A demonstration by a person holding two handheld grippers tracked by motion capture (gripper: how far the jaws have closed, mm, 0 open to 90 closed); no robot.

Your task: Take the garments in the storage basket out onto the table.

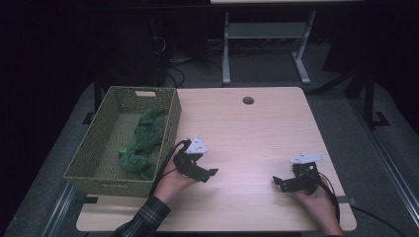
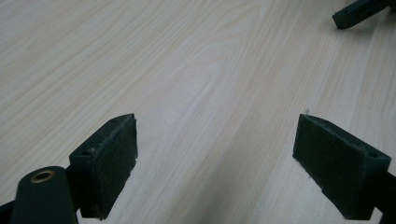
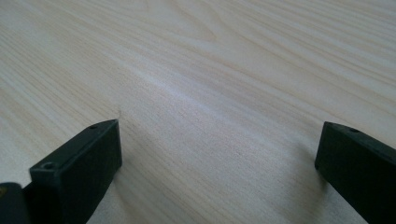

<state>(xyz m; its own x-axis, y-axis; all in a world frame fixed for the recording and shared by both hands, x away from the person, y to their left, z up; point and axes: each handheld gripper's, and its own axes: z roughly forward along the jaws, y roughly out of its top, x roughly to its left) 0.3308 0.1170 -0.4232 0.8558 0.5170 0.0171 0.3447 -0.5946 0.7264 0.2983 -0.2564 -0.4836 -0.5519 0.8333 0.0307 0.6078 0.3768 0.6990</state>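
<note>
Green cloth (image 1: 141, 143) lies inside basket (image 1: 89, 165); both hand-held grippers over bare table (image 1: 247, 133).

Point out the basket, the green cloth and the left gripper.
basket (image 1: 112, 184): high view, near front wall.
green cloth (image 1: 146, 133): high view, middle of the bundle, inside the basket.
left gripper (image 2: 215, 154): left gripper view, midway between its open jaw tips.
</note>
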